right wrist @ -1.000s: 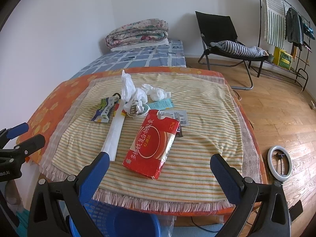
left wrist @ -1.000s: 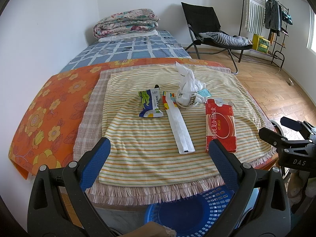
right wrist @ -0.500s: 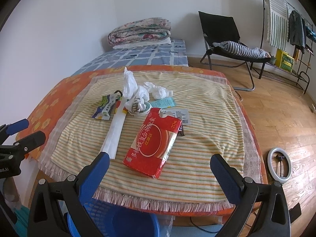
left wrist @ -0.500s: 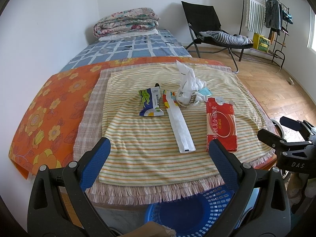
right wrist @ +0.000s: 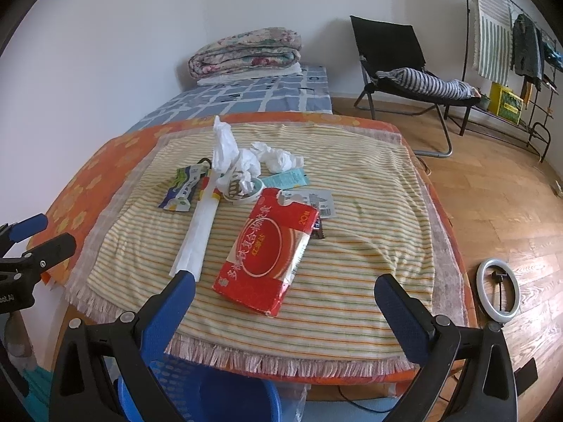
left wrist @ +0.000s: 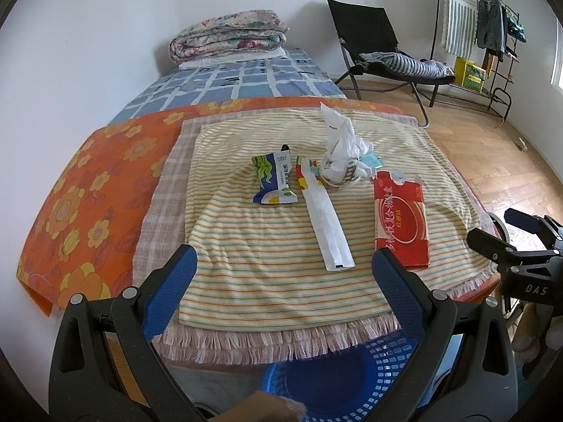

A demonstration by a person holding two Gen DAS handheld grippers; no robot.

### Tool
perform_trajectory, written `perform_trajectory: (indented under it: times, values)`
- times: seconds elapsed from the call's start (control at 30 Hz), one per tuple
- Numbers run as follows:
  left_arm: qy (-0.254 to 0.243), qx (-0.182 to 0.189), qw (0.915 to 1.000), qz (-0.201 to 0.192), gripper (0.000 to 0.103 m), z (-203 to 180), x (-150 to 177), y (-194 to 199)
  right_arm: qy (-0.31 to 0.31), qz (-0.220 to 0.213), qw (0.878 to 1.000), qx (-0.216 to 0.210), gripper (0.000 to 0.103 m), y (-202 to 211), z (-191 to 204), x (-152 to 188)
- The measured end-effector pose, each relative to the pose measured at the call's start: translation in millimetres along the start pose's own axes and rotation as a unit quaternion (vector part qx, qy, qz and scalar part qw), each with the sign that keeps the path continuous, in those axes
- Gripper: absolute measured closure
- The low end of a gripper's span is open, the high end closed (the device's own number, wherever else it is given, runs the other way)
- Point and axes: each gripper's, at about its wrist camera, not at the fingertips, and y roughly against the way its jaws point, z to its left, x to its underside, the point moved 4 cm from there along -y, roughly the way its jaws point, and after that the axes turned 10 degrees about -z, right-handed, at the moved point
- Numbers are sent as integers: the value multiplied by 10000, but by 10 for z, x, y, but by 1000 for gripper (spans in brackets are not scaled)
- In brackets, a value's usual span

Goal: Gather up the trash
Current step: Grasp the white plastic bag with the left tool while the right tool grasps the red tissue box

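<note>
Trash lies on a striped cloth [left wrist: 267, 274] over a table: a red tissue pack [left wrist: 401, 221] [right wrist: 269, 249], a long white paper sleeve [left wrist: 325, 218] [right wrist: 198, 232], a green and blue snack wrapper [left wrist: 274, 183] [right wrist: 183, 188], a white plastic bag on a tape roll [left wrist: 341, 154] [right wrist: 234, 165], crumpled tissue [right wrist: 276, 158] and small cards [right wrist: 316, 200]. My left gripper [left wrist: 285, 274] is open above the table's near edge. My right gripper [right wrist: 285, 295] is open just short of the red pack. Neither holds anything. A blue basket [left wrist: 337, 379] [right wrist: 197, 394] sits below the table's front edge.
A bed with a blue checked sheet [left wrist: 232, 84] and folded quilt [left wrist: 228, 38] lies behind the table. A black folding chair [right wrist: 404, 70] and a clothes rack [right wrist: 510, 52] stand at the back right. A ring light [right wrist: 498, 292] lies on the wooden floor.
Both grippers have edged slightly nearer to the table. The trash has not moved and both grippers stay open.
</note>
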Motion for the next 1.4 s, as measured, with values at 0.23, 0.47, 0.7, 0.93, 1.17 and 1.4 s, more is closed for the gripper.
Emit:
perform_trajectory:
  times: [0.23,0.47,0.7,0.93,1.17,1.4]
  values:
    - [94,121,9997,195,2,30,-27,-89,-56,92,9998,136,0,-102,-112,-9]
    - [151,206,9984,501,2,46,-51,-319,-425,188,9988,-168,0,-279,-233,-8]
    - [56,278,9965,783,16,7,-12,-596,-544,555,9954,-559,6,-508,-212,0]
    - [56,454,9954,845,23,-149,-106,-809,-732,923,9897,-807,16,-786,-244,35]
    - [354,733,9948,607,31,-341,-508,-1046,-965,1310,9809,-1065,25,-1048,-279,164]
    - [369,898,9933,629,32,-615,-766,-1492,-1241,1608,9698,-1347,28,-1264,-251,274]
